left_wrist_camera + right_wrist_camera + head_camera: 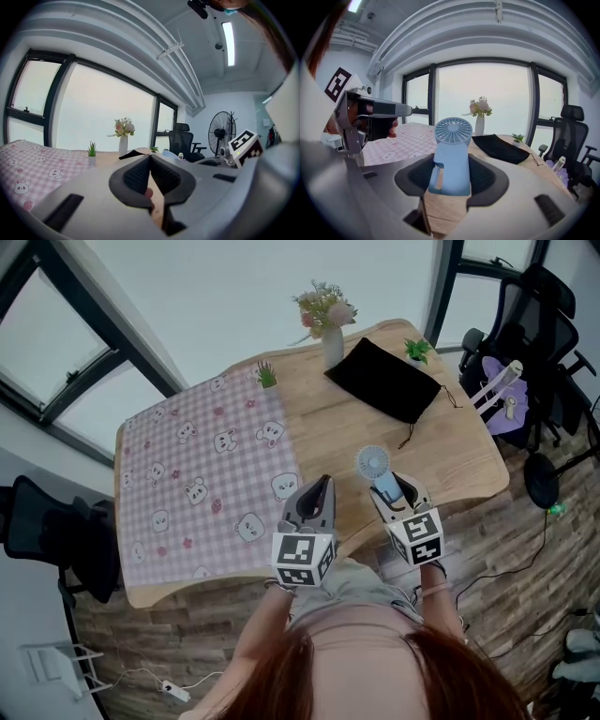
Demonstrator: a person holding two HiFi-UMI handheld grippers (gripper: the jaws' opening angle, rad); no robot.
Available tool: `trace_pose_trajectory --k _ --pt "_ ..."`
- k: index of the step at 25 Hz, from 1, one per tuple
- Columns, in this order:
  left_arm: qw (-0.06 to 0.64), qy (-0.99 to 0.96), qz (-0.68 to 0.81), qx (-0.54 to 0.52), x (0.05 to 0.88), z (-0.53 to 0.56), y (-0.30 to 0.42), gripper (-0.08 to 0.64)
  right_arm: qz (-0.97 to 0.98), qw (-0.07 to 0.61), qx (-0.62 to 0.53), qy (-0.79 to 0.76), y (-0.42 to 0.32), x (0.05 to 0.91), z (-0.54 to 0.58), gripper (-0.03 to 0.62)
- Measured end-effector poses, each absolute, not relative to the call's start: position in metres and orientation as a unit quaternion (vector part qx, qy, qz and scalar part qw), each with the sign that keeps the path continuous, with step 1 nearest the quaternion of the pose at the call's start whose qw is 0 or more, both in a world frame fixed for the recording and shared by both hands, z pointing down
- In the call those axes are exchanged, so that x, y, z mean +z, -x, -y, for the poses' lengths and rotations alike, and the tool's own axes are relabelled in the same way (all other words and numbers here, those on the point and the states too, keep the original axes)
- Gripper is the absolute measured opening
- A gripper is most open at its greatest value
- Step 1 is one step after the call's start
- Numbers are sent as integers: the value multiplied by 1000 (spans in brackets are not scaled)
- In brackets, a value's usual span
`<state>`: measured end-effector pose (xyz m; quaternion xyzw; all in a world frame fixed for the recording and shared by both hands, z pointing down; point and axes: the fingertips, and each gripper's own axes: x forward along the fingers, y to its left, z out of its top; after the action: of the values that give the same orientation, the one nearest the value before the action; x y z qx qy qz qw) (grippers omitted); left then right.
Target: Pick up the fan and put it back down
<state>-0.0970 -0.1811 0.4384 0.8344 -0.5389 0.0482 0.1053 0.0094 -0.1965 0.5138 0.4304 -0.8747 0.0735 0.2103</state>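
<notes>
The bench (450,456) is pale wood with rounded corners and a curved edge. A pink checked cloth (206,474) printed with little bears covers its left part. A flat black fabric pouch (384,381) lies at the far right, with a slim white vase (332,345) of flowers just beside it. The fan (452,159) is smooth light-blue plastic with a round grilled head and a flat handle, and it is held upright, clear of the bench. The right gripper (451,177) grasps that handle between ribbed black pads, jaws wide. The left gripper (322,486) is clenched on nothing, pads meeting at the tips
</notes>
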Motion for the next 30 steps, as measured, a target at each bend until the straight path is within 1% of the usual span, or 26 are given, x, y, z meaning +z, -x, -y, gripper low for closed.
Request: trace_pose_trajectory --k 18,30 --pt "69 -837 542 43 404 160 87 12 883 156 35 -442 -14 453 181 212" --pt "48 -840 538 43 385 144 84 14 884 106 21 -454 -18 418 165 212"
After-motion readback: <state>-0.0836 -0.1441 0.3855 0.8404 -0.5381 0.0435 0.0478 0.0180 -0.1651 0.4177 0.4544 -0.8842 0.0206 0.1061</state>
